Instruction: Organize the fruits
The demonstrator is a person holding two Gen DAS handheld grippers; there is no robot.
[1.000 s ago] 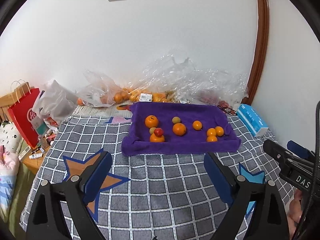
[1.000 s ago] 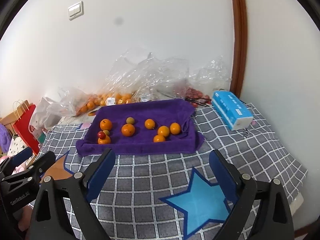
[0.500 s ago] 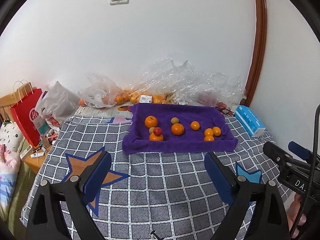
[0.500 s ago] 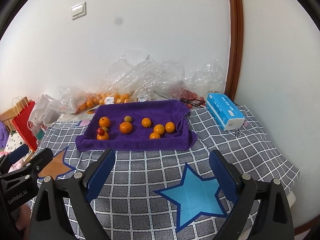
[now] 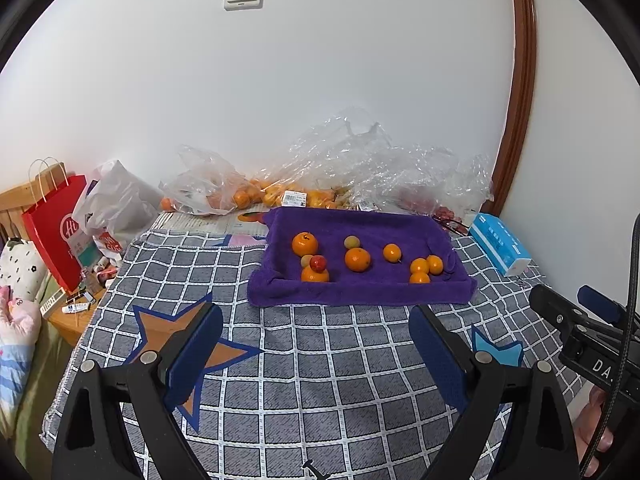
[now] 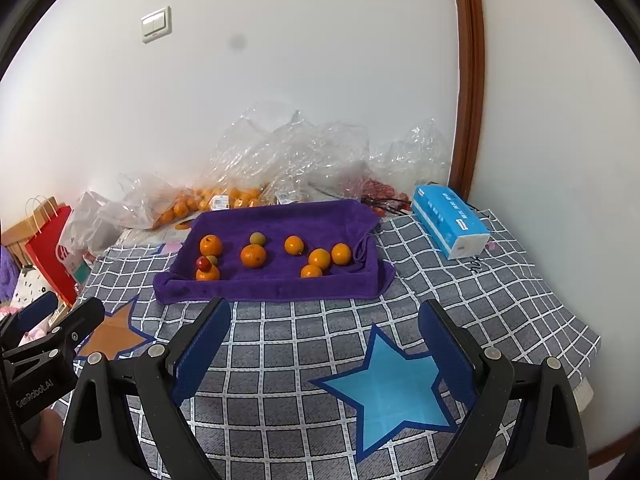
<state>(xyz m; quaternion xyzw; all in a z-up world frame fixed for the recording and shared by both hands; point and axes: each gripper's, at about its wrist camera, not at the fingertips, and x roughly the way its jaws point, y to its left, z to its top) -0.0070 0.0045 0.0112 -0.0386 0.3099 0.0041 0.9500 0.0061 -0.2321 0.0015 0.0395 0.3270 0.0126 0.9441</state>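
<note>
A purple towel (image 5: 360,292) (image 6: 276,288) lies on a checked blanket and holds several oranges, such as one in the middle (image 5: 357,259) (image 6: 253,256), a small red fruit (image 5: 318,263) (image 6: 203,263) and two small greenish fruits (image 5: 351,242) (image 6: 256,238). My left gripper (image 5: 316,328) is open and empty, well short of the towel's near edge. My right gripper (image 6: 324,320) is open and empty, also short of the towel. Each gripper shows at the edge of the other's view.
Clear plastic bags with more oranges (image 5: 256,196) (image 6: 208,200) lie against the wall behind the towel. A blue tissue pack (image 5: 500,244) (image 6: 450,220) lies to the right. A red paper bag (image 5: 56,228) and clutter stand off the blanket's left edge.
Both grippers have drawn back and risen slightly, so the towel and fruit look smaller and farther. Nothing on the towel has moved.
</note>
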